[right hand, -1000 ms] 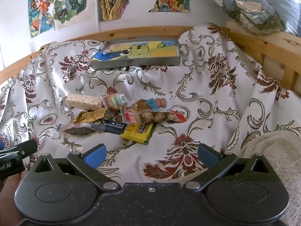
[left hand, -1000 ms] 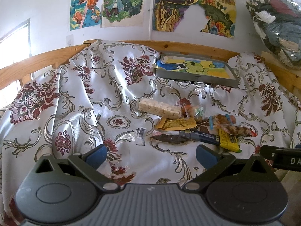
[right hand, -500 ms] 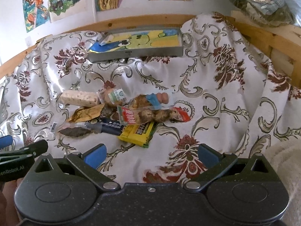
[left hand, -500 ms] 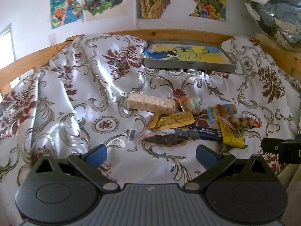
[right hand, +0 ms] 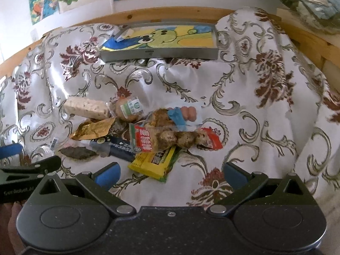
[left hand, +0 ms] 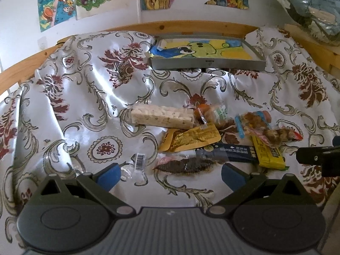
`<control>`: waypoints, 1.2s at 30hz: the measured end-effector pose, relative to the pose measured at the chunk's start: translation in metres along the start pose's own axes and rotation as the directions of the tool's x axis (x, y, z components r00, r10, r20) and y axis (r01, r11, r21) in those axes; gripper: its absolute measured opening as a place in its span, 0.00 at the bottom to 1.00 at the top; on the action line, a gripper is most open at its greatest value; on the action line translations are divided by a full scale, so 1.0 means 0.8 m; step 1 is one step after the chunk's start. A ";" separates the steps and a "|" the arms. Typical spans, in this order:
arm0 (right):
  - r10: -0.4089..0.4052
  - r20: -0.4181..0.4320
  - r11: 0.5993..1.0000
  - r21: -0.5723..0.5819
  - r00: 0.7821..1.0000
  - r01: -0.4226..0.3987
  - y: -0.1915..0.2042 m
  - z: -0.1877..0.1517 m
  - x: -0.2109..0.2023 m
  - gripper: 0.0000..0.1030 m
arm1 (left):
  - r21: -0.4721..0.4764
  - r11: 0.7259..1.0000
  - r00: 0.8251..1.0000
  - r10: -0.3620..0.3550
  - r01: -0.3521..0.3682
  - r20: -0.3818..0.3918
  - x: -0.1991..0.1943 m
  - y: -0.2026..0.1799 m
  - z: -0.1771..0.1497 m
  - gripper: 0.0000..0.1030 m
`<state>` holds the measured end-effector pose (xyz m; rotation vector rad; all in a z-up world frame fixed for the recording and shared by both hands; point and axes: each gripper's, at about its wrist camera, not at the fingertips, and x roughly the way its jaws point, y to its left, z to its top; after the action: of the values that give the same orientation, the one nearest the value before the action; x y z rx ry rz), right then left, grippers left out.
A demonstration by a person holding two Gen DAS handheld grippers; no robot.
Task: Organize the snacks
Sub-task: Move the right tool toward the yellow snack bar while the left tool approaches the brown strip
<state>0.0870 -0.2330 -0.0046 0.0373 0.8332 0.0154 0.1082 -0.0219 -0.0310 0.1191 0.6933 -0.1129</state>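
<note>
1. Flowery shiny cloth (left hand: 89, 97) covers a bed with a wooden rail (left hand: 191, 24), and bright drawings (left hand: 57, 2) hang on the wall behind.
2. Snacks lie in a messy pile (right hand: 136, 131) in the middle of the cloth. A gray tray (right hand: 161, 53) with a cartoon picture inside sits at 12 o'clock from the pile, well apart from it.
3. On the pile, a long pale bar (left hand: 162, 115) is at 10 o'clock, a gold pouch (left hand: 191, 137) is in the middle, and a yellow packet (right hand: 154, 162) is at 5 o'clock. A dark flat snack (left hand: 184, 165) lies at 7 o'clock.
4. I think the job is only starting, as no snack is in the tray yet.
5. The left gripper (left hand: 170, 173) hovers low with its fingers spread wide and empty. The dark flat snack sits just ahead, between them.
6. The right gripper (right hand: 171, 173) is also spread wide and holds nothing. The yellow packet is just in front of it.
7. To do it well, go down slowly, pinch one snack only, and keep the cloth out of the fingers.
</note>
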 end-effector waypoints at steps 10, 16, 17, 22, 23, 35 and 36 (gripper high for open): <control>0.024 -0.027 0.996 -0.084 0.999 -0.026 -0.004 0.020 0.023 0.99 | -0.016 1.000 1.000 -0.012 0.012 -0.027 0.032 0.007 0.011 1.00; 0.068 -0.059 0.996 -0.051 0.996 -0.071 -0.015 0.027 0.039 0.99 | -0.012 1.000 0.999 -0.024 0.024 -0.038 0.046 0.006 0.014 1.00; 0.071 -0.060 0.996 -0.047 0.996 -0.074 -0.016 0.027 0.040 0.99 | -0.011 1.000 0.999 -0.027 0.026 -0.040 0.047 0.005 0.014 1.00; 0.093 -0.076 0.993 -0.061 0.993 -0.098 -0.026 0.038 0.052 0.99 | 0.017 0.998 0.998 -0.054 0.055 -0.039 0.054 0.001 0.016 1.00; 0.109 -0.093 0.992 -0.060 0.990 -0.115 -0.029 0.041 0.055 0.99 | 0.023 0.998 0.997 -0.061 0.062 -0.039 0.055 0.000 0.017 1.00; 0.277 -0.196 0.959 0.112 0.941 -0.259 -0.059 0.053 0.091 0.99 | 0.114 0.983 0.989 -0.134 0.141 -0.066 0.072 -0.012 0.015 1.00; 0.293 -0.200 0.954 0.120 0.935 -0.273 -0.059 0.053 0.093 0.99 | 0.131 0.979 0.986 -0.146 0.155 -0.074 0.074 -0.012 0.015 1.00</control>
<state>0.1683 -0.2789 -0.0331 0.2451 1.0403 0.2584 0.1597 -0.0372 -0.0607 0.2021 0.7582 -0.3035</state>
